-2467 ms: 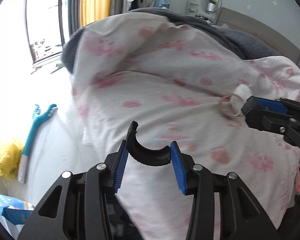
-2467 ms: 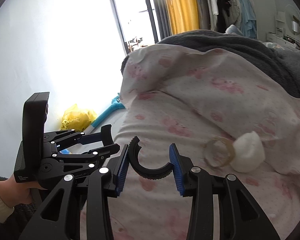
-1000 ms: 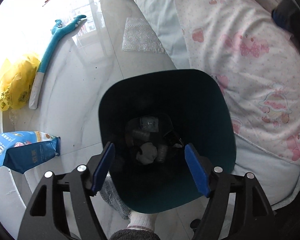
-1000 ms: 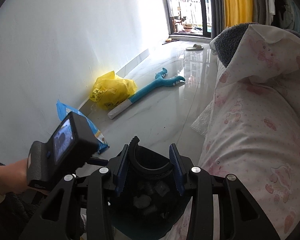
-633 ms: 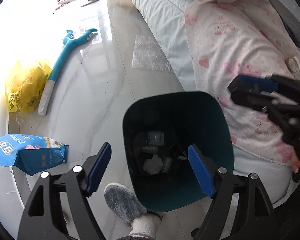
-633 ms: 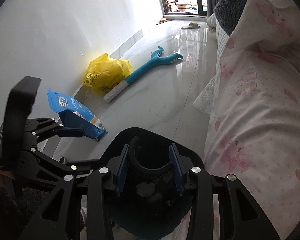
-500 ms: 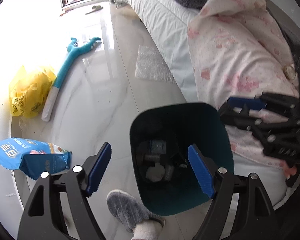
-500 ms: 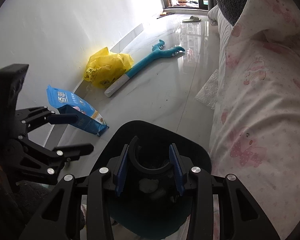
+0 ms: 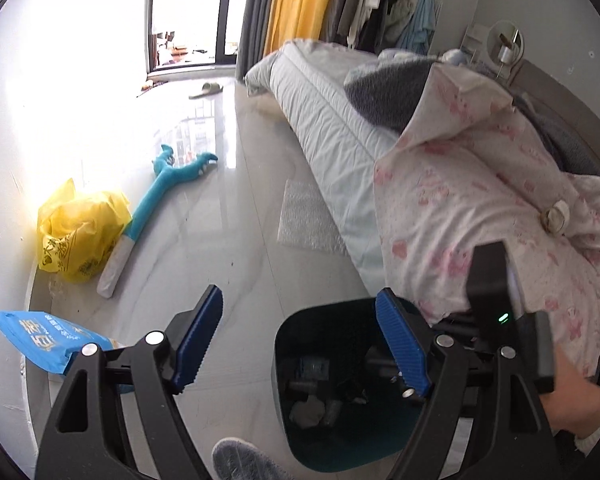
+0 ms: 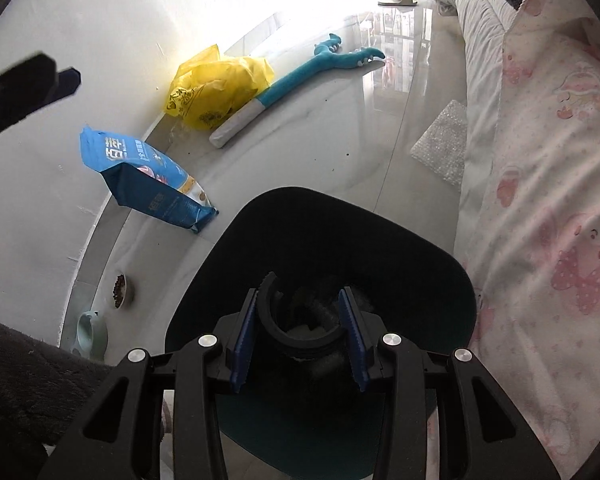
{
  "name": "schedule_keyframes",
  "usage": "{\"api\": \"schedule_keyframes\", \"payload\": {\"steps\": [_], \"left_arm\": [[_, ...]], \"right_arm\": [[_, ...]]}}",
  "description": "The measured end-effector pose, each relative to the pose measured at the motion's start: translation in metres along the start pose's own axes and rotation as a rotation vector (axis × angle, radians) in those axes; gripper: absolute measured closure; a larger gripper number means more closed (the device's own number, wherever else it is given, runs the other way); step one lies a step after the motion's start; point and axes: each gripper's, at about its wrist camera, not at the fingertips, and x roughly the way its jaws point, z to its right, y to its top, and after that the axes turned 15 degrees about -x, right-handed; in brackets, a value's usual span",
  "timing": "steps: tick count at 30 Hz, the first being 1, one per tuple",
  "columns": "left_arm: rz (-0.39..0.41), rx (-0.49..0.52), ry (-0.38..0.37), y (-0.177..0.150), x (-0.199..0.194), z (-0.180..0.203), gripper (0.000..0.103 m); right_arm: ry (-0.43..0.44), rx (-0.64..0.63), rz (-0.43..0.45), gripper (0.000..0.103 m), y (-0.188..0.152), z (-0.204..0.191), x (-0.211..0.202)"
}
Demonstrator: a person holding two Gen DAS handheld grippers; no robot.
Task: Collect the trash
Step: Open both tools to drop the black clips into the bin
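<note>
Lowered since a second ago, my right gripper (image 10: 299, 328) now sits over the dark bin (image 10: 440, 264), clamped on a black curved piece (image 10: 296, 338); my left gripper (image 9: 300, 344) has lifted clear, jaws apart and empty. Tape ring (image 9: 555, 216) and wad lie on the pink bedding (image 9: 460, 184)

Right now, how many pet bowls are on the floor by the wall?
2. A small bowl of dark kibble sits beside the wall; a pale green bowl lies just nearer the camera. Others may be hidden behind the dark sleeve.
</note>
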Motion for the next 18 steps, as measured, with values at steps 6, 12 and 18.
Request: {"api": "schedule_keyframes", "payload": {"steps": [6, 12, 18], "left_arm": [[0.084, 0.020, -0.034, 0.006, -0.019, 0.010, 0.021], [0.125, -0.013, -0.066, 0.013, -0.030, 0.013, 0.021], [0.203, -0.034, -0.067, 0.022, -0.046, 0.020, 0.021]], "right_arm": [[0.016, -0.016, -0.044, 0.061, -0.002, -0.008, 0.017], [0.036, -0.003, -0.059, 0.046, -0.005, -0.009, 0.020], [0.040, -0.001, -0.026, 0.040, -0.002, -0.009, 0.006]]}}
